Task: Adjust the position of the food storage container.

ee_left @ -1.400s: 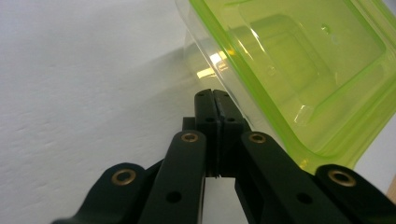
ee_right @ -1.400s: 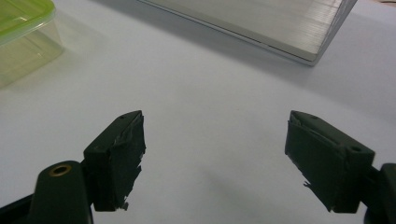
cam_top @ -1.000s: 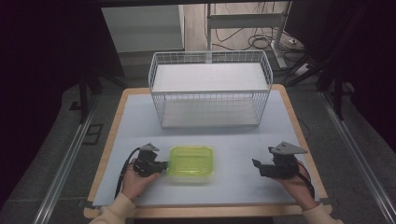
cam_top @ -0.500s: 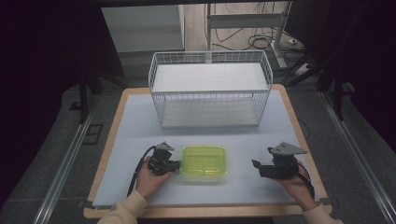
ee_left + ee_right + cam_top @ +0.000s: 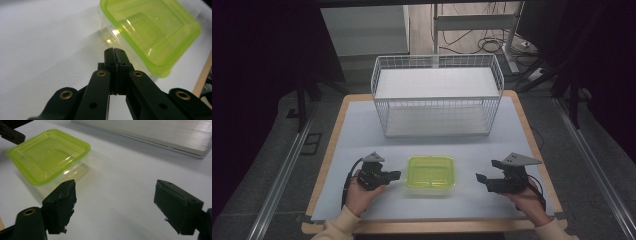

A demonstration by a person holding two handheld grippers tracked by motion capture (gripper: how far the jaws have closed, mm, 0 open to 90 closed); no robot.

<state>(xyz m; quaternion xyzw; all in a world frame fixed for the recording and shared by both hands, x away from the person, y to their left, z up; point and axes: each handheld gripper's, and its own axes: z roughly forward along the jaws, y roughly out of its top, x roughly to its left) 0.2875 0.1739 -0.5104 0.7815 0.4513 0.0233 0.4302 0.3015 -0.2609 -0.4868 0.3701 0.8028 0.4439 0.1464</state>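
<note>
White-topped table (image 5: 362, 130); on it a lidded green container (image 5: 430, 172); wire basket (image 5: 437, 102) behind.

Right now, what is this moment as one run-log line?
left gripper: shut, tips at green-lidded container | right gripper: open, empty, apart from container | wire basket: behind, on table

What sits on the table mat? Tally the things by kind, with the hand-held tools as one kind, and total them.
Green-lidded clear plastic container: 1
White wire basket: 1
Hand-held black tools: 2, the left tool with jaws shut beside the container and the right tool with jaws open
Total: 4
</note>
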